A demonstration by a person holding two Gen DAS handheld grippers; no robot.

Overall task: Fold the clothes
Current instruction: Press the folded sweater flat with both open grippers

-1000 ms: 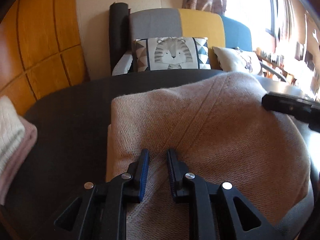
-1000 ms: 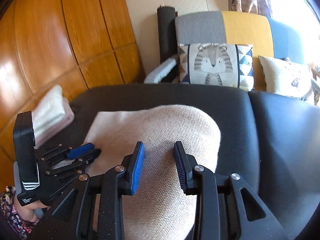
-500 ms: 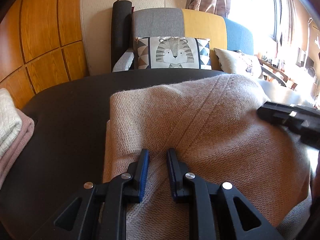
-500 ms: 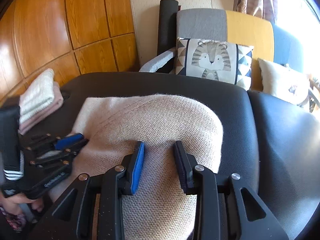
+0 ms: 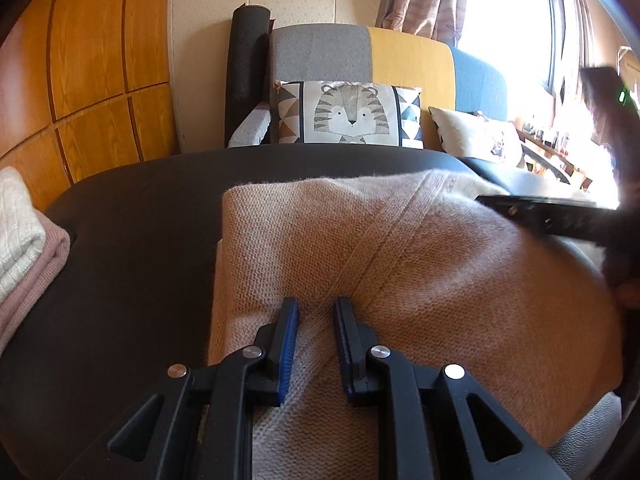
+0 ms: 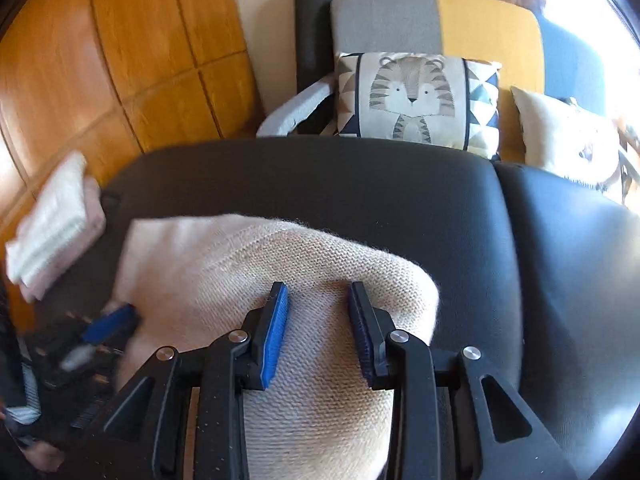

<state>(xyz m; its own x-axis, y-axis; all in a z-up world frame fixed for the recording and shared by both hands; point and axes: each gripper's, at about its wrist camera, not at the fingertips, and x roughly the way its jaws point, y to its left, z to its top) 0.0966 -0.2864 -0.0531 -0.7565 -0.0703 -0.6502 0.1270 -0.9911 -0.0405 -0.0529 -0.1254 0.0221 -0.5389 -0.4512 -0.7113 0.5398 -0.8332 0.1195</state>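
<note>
Your left gripper (image 5: 316, 308) pinches a ridge of the beige knit sweater (image 5: 420, 264) in narrow jaws; your right gripper (image 6: 318, 294) clamps a thicker bunched fold. The sweater lies across the black bench (image 6: 360, 184), beside folded towels (image 6: 52, 224).

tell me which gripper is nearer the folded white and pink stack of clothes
Left. The left gripper grips the beige knit sweater's edge on the side where the folded white and pink stack lies; the right gripper holds the sweater's far side.
</note>
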